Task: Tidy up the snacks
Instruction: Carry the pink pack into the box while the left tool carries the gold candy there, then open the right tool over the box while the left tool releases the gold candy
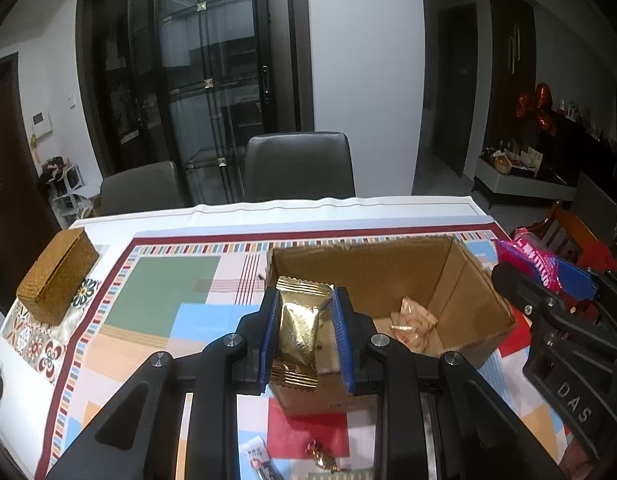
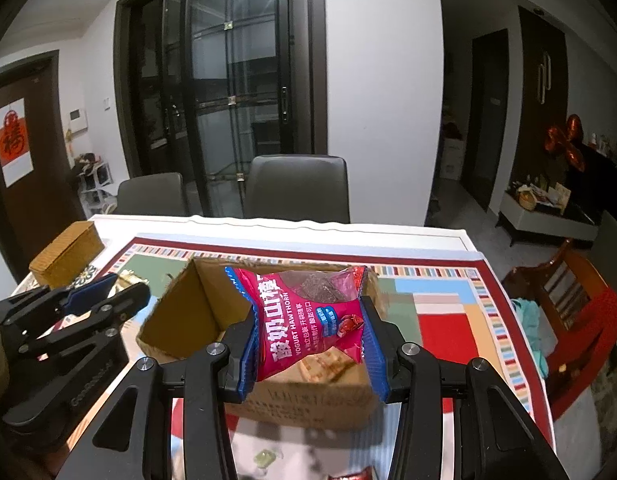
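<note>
The left gripper [image 1: 304, 332] is clamped on a gold foil snack packet [image 1: 298, 332], its 2 blue pads pressing the packet's sides, and the open cardboard box [image 1: 464, 280] sits just beyond and below its fingertips with a pale wrapped snack [image 1: 414, 322] lying inside. The right gripper [image 2: 310, 332] is clamped on a pink yogurt hawthorn packet [image 2: 308, 316], held above the box's near wall [image 2: 308, 400]. Below the left gripper, 2 small candies [image 1: 324, 458] lie on the patterned tablecloth [image 1: 164, 292].
</note>
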The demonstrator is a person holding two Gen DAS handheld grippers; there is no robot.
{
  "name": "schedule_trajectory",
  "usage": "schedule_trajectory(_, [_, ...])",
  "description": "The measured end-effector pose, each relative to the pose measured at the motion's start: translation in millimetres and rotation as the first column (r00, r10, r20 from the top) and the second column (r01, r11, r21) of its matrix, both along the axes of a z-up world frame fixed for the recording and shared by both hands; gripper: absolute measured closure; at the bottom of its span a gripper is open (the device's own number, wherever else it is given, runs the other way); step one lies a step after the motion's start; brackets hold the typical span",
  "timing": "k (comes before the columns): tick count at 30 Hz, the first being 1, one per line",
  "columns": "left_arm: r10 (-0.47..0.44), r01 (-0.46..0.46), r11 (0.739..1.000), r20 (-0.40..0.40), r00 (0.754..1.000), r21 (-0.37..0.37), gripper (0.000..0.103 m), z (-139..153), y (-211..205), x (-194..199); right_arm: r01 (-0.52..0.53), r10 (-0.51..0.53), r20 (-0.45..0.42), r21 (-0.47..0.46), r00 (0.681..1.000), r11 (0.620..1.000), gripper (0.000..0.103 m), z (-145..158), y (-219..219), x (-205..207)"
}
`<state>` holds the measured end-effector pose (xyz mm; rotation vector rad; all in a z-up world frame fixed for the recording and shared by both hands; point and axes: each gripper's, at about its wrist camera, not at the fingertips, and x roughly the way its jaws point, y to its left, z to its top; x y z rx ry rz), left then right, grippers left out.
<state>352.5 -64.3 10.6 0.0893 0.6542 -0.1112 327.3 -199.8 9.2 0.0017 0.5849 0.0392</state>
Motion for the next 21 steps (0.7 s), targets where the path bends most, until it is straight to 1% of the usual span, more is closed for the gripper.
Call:
schedule_trajectory(5, [-0.011, 0.011, 1.0, -0.008, 1.0, -0.002, 0.076, -2, 3, 15, -0.014, 0.015, -0.035, 0.023, 0.999, 1.0, 0.058, -4, 2, 19])
schedule_trajectory(11, [-0.028, 0.028, 1.0, -0.014, 1.0, 0.009, 0.076, -8, 4, 29, -0.034, 0.034, -0.061, 0.003, 0.998, 0.999, 0.058, -16, 7, 33])
schedule_trajectory(17, [-0.029, 0.029, 0.999, -0.044, 0.999, 0.013, 0.076, -16, 4, 43, -0.046, 0.044, -0.093, -0.014, 0.995, 0.999, 0.058, -24, 10, 48])
schedule_trajectory(21, [-0.026, 0.026, 1.0, -0.076, 0.997, 0.0, 0.076, -23, 5, 51, -0.049, 0.047, -0.108, -0.013, 0.993, 0.999, 0.058, -28, 9, 53])
